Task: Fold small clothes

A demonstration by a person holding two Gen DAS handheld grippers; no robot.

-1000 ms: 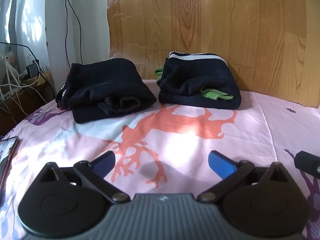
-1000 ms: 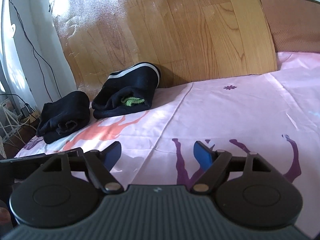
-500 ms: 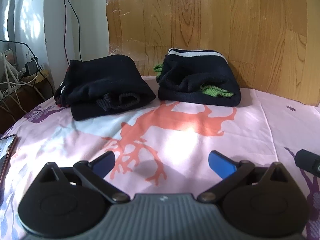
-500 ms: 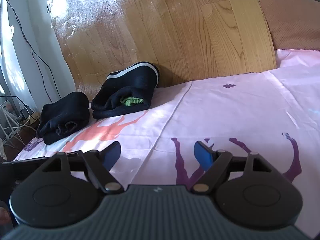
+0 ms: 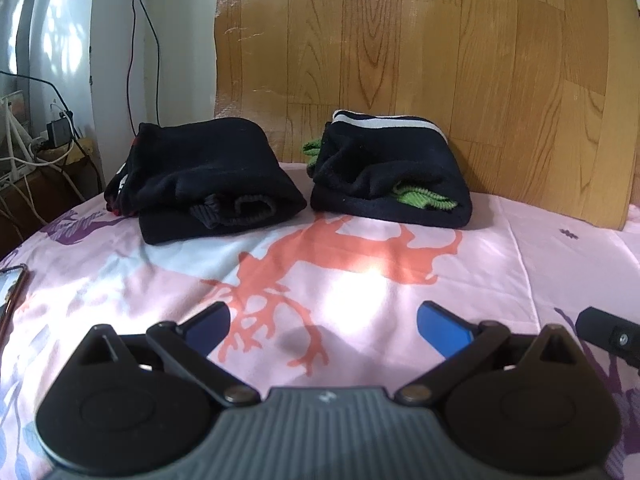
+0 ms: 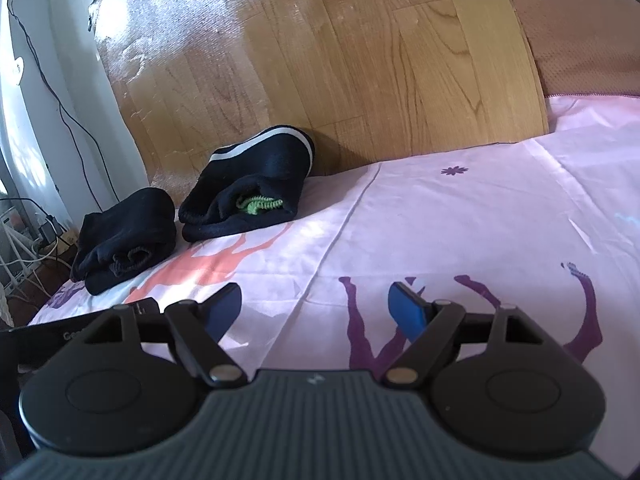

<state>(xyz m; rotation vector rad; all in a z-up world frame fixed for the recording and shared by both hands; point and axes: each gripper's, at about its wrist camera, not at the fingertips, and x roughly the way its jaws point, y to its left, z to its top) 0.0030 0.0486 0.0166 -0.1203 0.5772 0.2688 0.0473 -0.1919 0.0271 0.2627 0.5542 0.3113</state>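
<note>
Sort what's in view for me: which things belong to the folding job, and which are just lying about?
Job:
black bundle, folded
striped bundle, folded, green trim showing
left gripper, open, empty
right gripper, open, empty

Lying about:
phone at the sheet's left edge
cables and charger
wooden board
pink sheet

No legible text, labels or numbers.

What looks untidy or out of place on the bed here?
Only small things: green ribbed fabric pokes from the white-striped dark folded bundle, and a ribbed cuff bulges from the plain black folded bundle. Both grippers are open and empty.
</note>
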